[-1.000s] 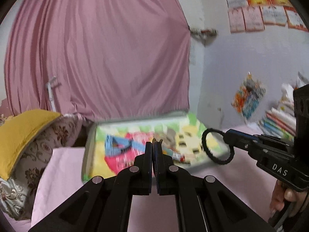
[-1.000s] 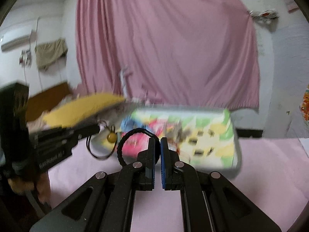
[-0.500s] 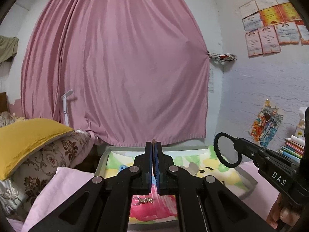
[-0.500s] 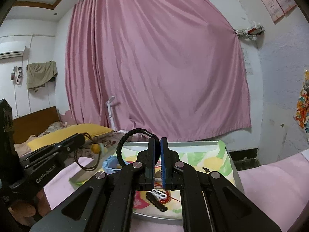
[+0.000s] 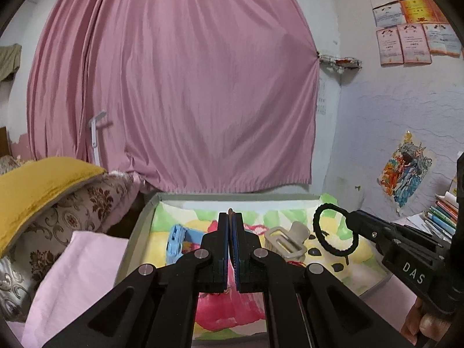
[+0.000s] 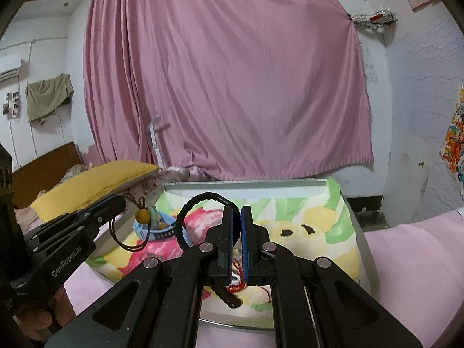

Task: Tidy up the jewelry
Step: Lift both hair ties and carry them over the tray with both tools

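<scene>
Jewelry pieces are split between the two tongs and a tray (image 5: 139,232) lined with a bright cartoon cloth, which sits on a pink-covered surface. Behind the tray hangs a pink curtain (image 5: 179,87); to its left are a yellow cushion (image 5: 32,185) on a floral pillow (image 5: 72,217), and to its right a stack of books (image 5: 443,214) against the wall.

On the tray lie a blue watch (image 6: 162,232), a beige hair clip (image 5: 287,240) and, near the front edge, a red string piece (image 6: 236,285) with a dark braided cord, partly hidden behind the right tongs' frame.

Left tongs (image 5: 231,217) are pressed together on a thin brown cord bracelet (image 6: 136,232), whose loops and amber bead dangle below the tips, above the tray's left edge. Right tongs (image 6: 236,217) are nearly closed, pinching a black braided ring (image 6: 191,203) that stands up to the left of the tips, over the tray's middle.

Both tongs point slightly downward over the tray, side by side and apart. A hand (image 5: 423,322) grips the right handle, and another hand (image 6: 37,319) shows under the left one.
</scene>
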A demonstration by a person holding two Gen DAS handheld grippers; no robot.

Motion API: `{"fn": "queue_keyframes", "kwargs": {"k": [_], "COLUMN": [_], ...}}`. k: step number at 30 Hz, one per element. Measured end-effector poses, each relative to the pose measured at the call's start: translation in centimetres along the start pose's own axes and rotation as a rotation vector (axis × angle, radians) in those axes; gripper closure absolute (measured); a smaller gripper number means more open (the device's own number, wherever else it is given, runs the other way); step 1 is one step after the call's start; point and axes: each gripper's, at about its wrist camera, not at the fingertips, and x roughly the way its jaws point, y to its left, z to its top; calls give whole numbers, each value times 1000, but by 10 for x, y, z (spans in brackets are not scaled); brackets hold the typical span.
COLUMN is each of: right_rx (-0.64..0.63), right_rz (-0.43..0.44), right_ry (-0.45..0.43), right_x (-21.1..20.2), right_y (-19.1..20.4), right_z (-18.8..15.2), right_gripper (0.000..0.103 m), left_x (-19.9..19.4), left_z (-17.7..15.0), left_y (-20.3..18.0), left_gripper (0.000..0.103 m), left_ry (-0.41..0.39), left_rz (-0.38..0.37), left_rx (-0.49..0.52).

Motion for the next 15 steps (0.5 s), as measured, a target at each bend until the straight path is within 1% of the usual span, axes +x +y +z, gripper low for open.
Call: {"fn": "queue_keyframes", "kwargs": {"k": [3,7,10,15], "right_rx": [6,14,28,41], "right_rz": [3,5,12,24], "right_ry": [37,95,142,205], "right_x": [5,14,21,30], "right_y": [-1,-3,-5,-8], "right_z": [-1,-5,-8,-13], "right_gripper": [98,98,98,98], "left_x": [9,22,29,36], "left_z": [-1,-6,-11,-17], "left_y": [4,6,7,7], "left_gripper": [100,100,100,100], "left_ry": [49,139,193,257], "left_rz": [-6,-17,-17,-35], "left_rx": [-15,-30,-24,-27]}}
